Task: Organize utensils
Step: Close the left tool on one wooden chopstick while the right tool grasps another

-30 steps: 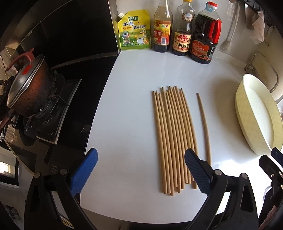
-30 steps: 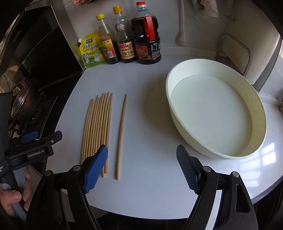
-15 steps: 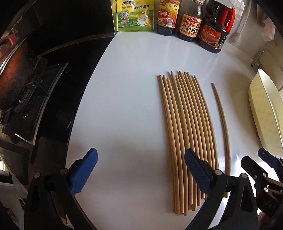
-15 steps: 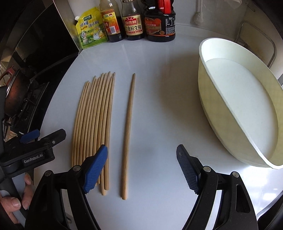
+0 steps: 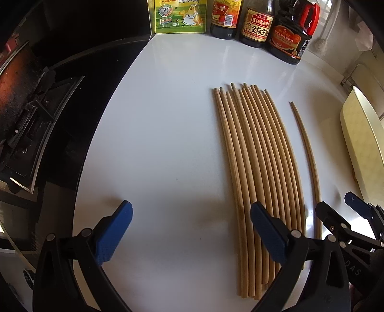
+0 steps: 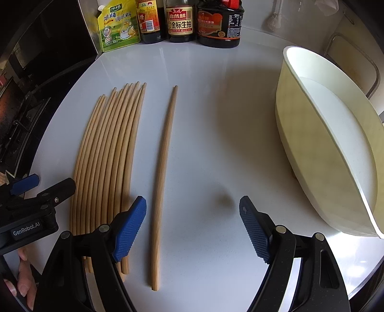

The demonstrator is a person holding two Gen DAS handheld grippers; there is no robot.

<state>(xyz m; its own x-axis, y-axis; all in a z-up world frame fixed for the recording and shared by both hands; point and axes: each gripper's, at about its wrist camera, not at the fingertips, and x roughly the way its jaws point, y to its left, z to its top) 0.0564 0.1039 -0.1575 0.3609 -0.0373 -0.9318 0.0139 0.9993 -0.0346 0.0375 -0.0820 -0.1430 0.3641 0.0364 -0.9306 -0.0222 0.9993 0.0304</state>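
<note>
At the far left edge a dark stove [image 5: 28,115] borders the white counter [image 5: 163,144]. Next comes the left gripper [image 5: 190,230], its blue pads spread wide and holding nothing; it hovers low over bare counter, with its right pad above the near ends of the bundle of chopsticks [image 5: 259,168]. That bundle lies flat, the sticks side by side and touching, tips pointing toward the bottles [image 6: 180,21] at the back wall.

Just to the right of the bundle, a little apart from it, lies the single chopstick [image 6: 163,172], parallel to the rest. The right gripper [image 6: 193,225] is over its near end with jaws fully open and empty; the stick sits between the two pads, closer to the left one.

Further right stands the cream basin [image 6: 300,134], empty as far as can be seen, well apart from the sticks.

The chopsticks look like thin wood or bamboo: light, stiff, unlikely to break, but round and smooth, so prone to roll on the glossy counter or pivot in a pinch. The thicker near end seems the safer hold for the single stick, taken square across. The bundle would likely scatter unless squeezed across its width.
</note>
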